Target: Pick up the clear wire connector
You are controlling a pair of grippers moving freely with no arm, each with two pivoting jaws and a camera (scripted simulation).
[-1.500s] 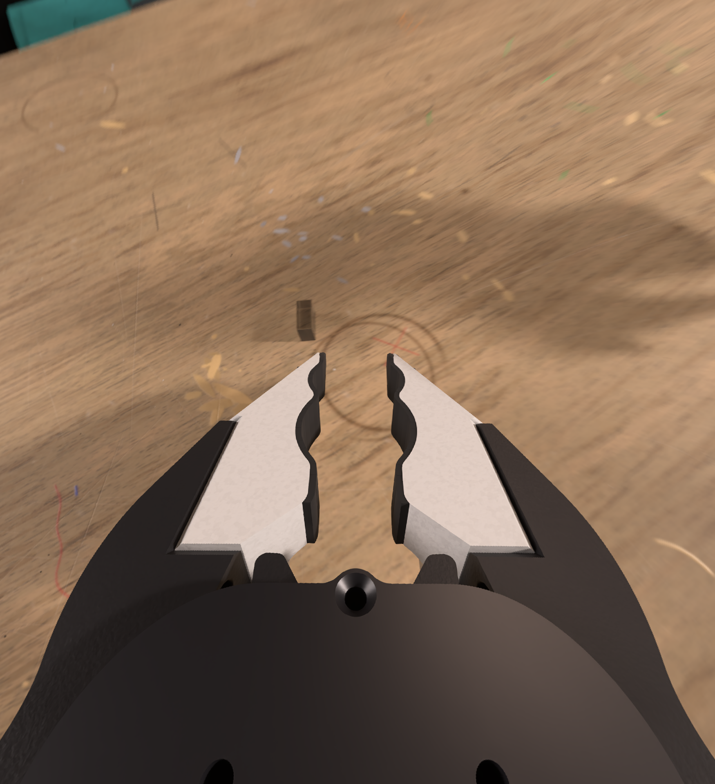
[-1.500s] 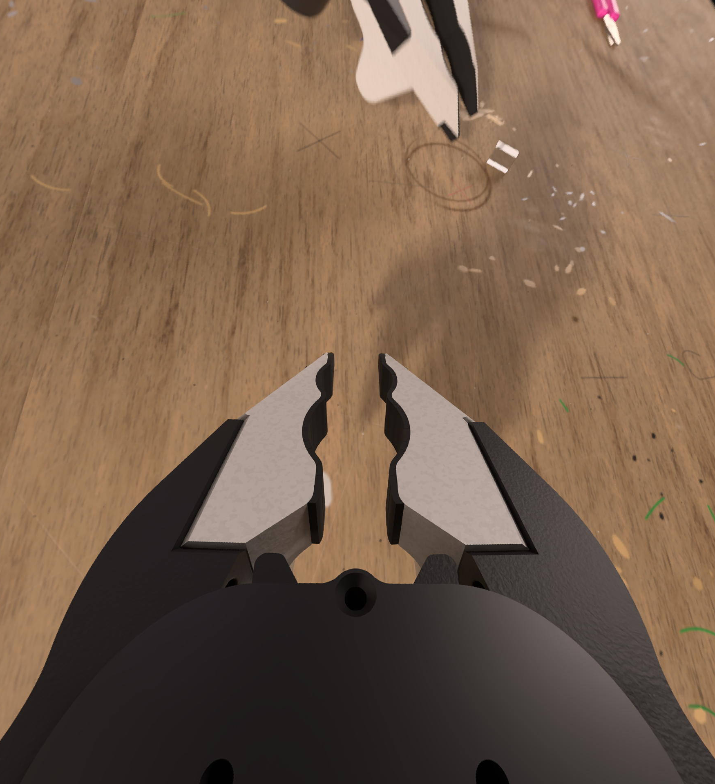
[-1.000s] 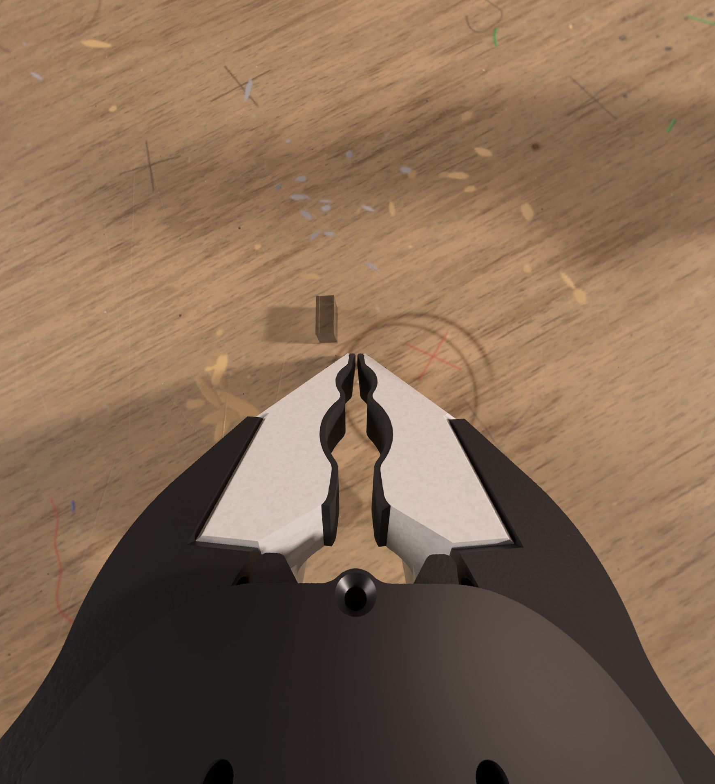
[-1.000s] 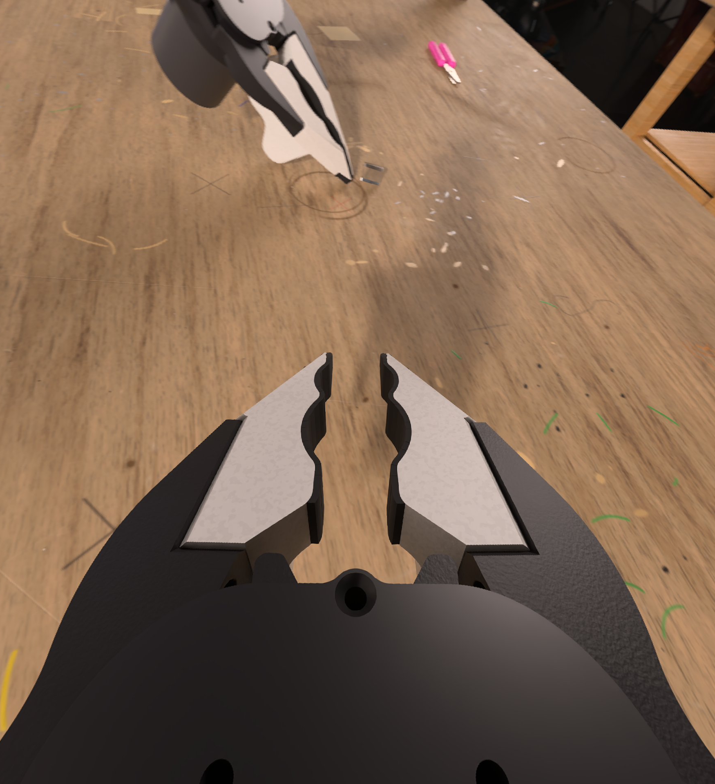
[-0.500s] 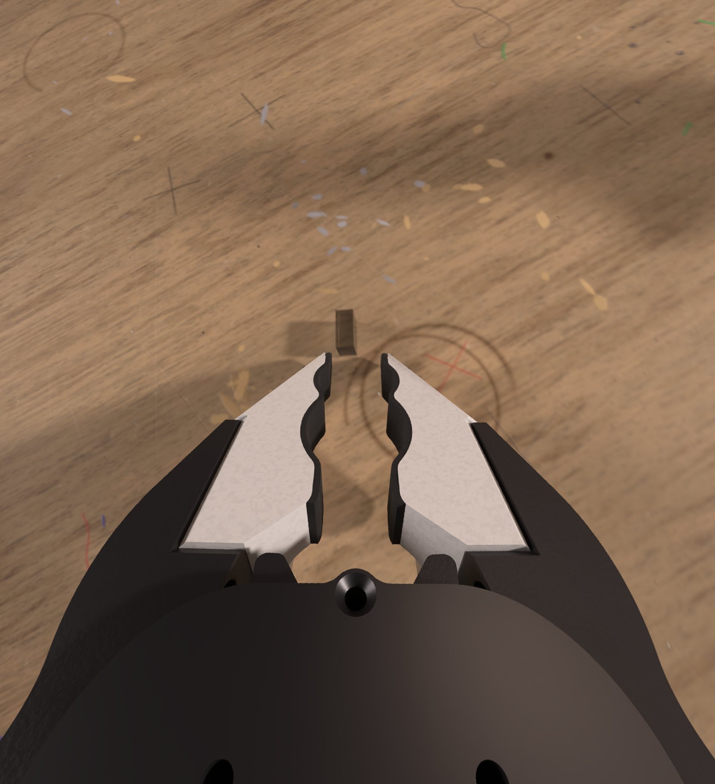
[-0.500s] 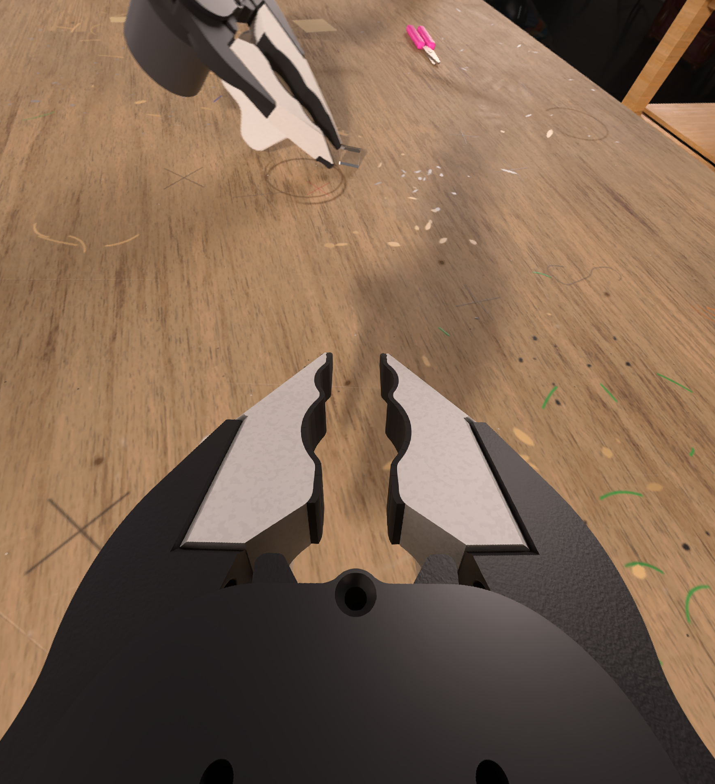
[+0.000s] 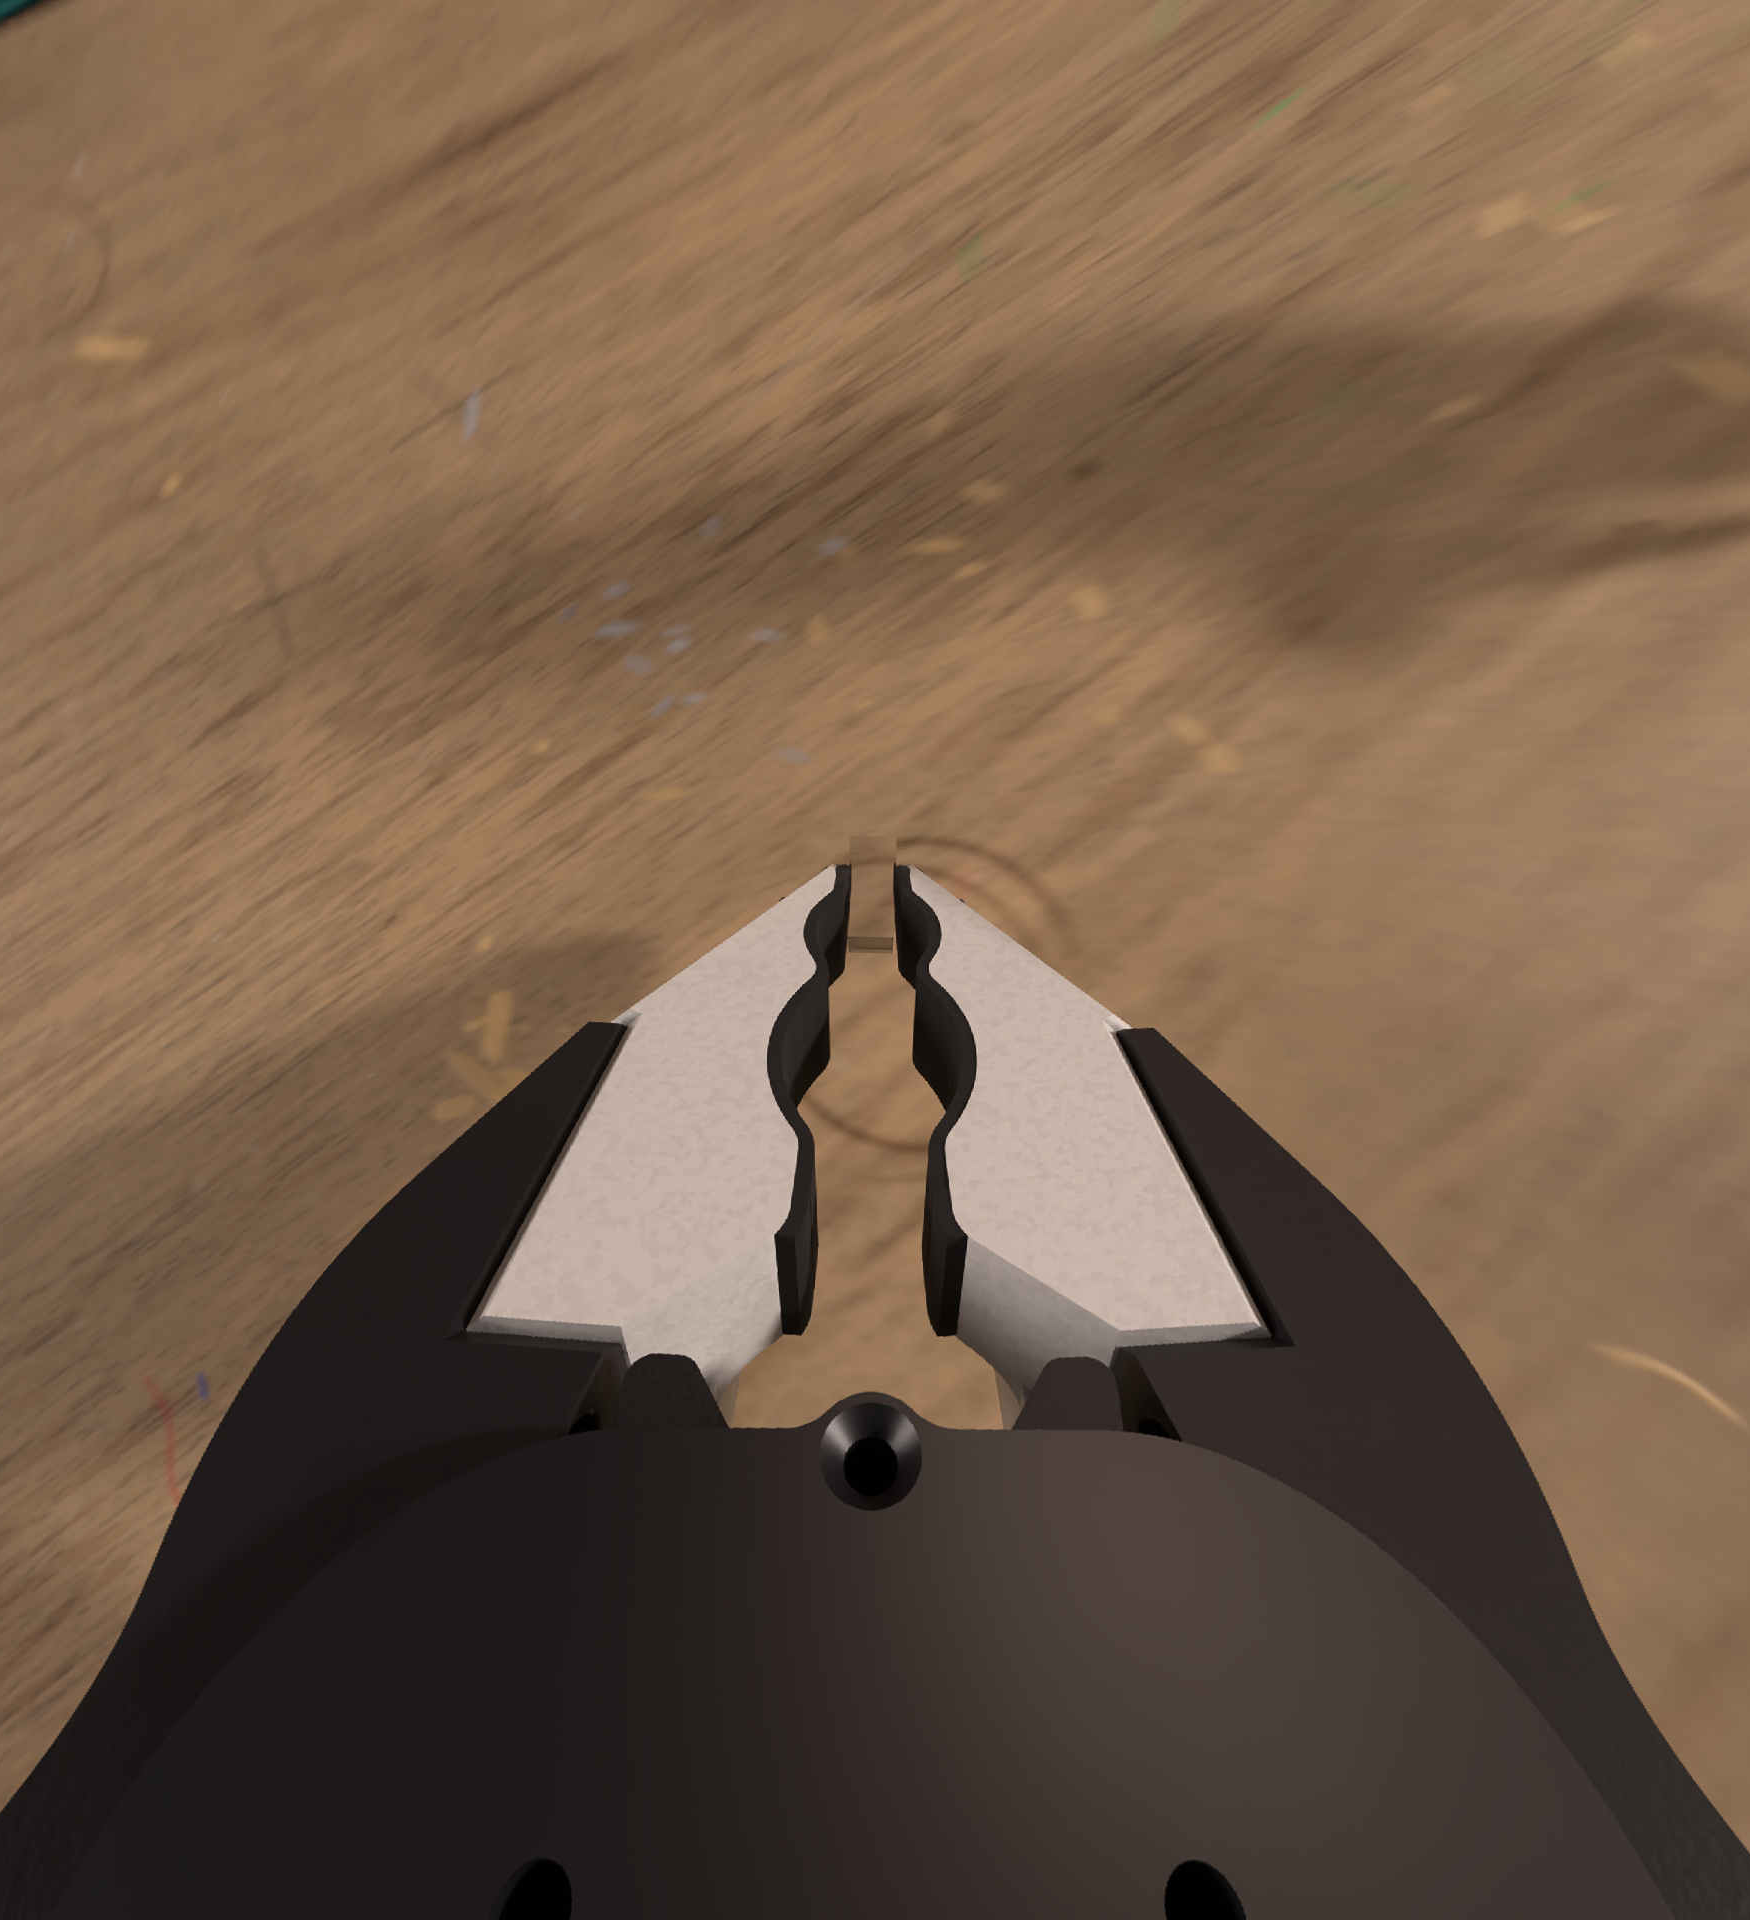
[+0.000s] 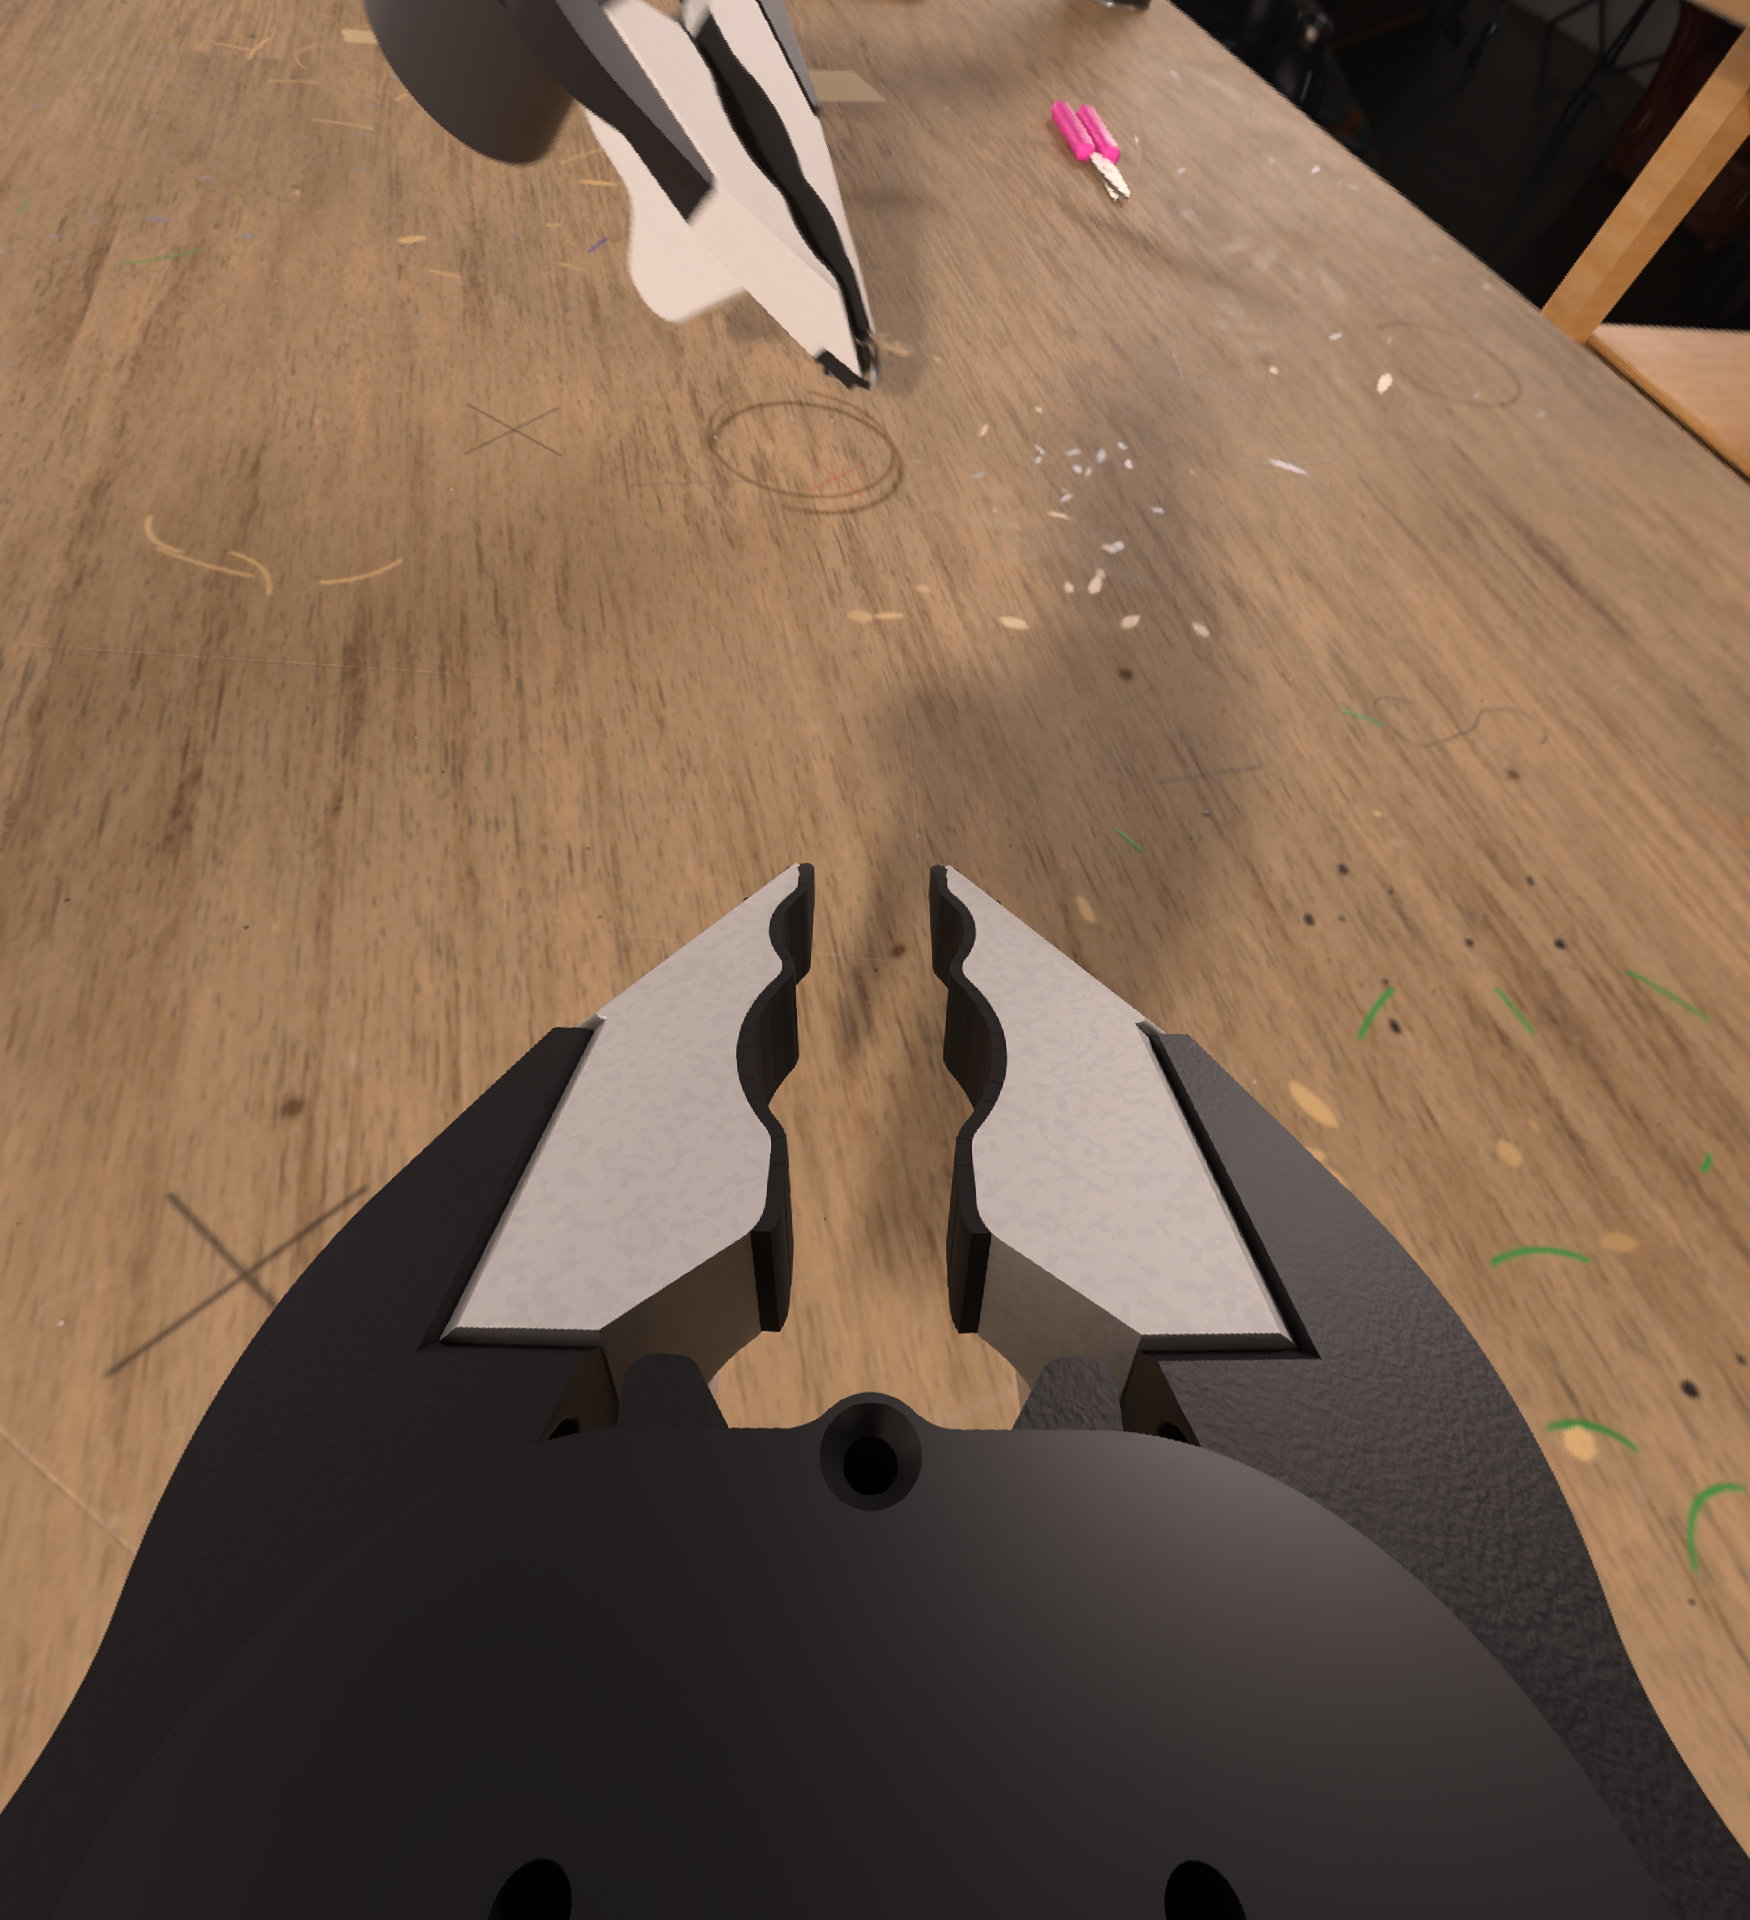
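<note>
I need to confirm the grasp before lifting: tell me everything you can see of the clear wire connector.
The clear wire connector is a small, see-through, boxy piece, tinted by the wood behind it. It sits between the tips of the left gripper, whose jaws are closed against its two sides; its far end pokes past the tips. The right wrist view hides it behind those tips. Whether it has left the table is unclear.

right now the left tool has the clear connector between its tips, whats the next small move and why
Probably a slow, straight lift. The left tool is shut on the clear wire connector, held only at its tips, low over the workbench.
</note>
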